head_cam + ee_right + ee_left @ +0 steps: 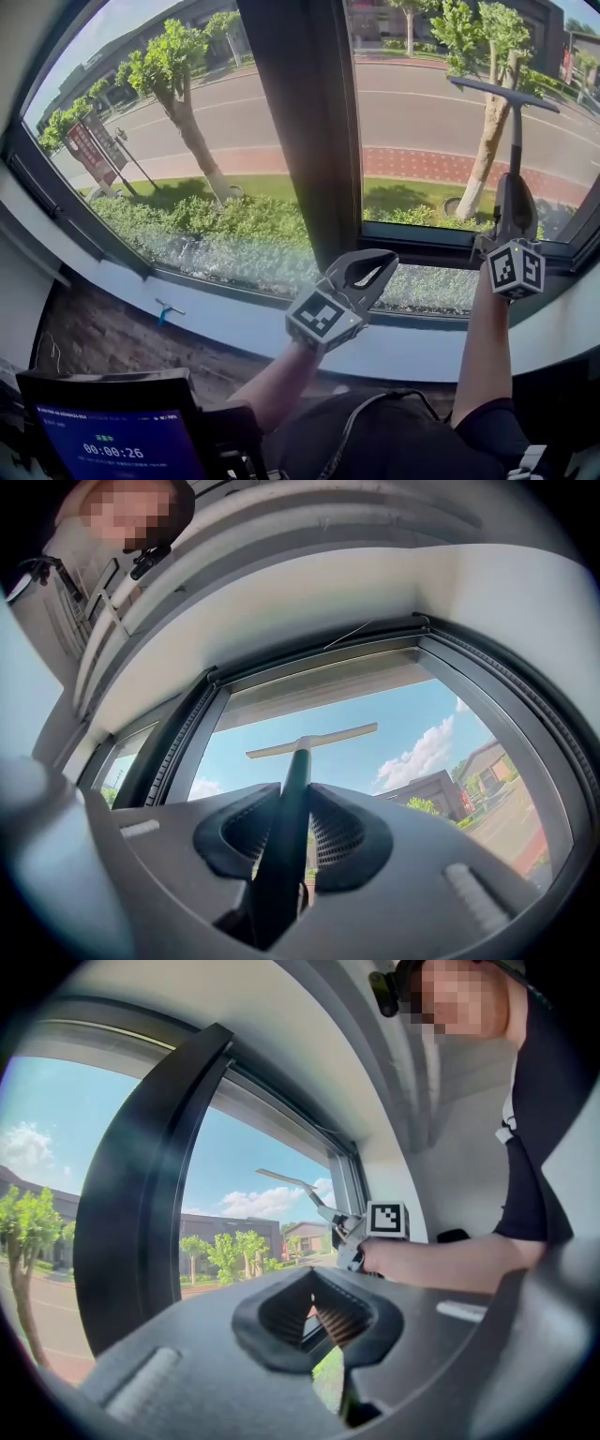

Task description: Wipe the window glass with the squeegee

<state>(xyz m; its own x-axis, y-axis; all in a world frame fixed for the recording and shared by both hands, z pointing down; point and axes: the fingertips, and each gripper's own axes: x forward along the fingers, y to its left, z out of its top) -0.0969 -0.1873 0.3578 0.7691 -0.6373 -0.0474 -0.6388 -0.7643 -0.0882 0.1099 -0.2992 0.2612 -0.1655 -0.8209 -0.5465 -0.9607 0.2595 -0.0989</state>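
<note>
**Black-handled squeegee raised at the right-hand window pane**

In the head view, a person sat facing a wide window with two panes split by a dark upright post [300, 122]. A white sill [403, 349] ran beneath it. Trees, grass and a road lay outside.

The right gripper [514, 192] stood at about 3 o'clock in that view, pointing straight up on a raised forearm. Its jaws were clamped on the handle of the squeegee [515, 131]. The handle rose upright from them and the pale blade sat crosswise at the top, near 2 o'clock, in front of the right pane of the window glass [422, 112]. Whether the blade touched the glass could not be told. The right gripper view showed the same thing: the right gripper [286, 829] pinched the dark handle between its ribbed pads, and the squeegee [314, 741] stood out against blue sky.

The left gripper [375, 265] sat just below centre, angled toward 1 o'clock, beside the foot of the post. In its own view the left gripper [319, 1318] had its jaws pressed together with nothing between them.

At 7 o'clock stood a dark device with a blue screen [112, 450] showing a timer. A small blue item [167, 310], too small to identify, lay on the sill at 8 o'clock.
</note>
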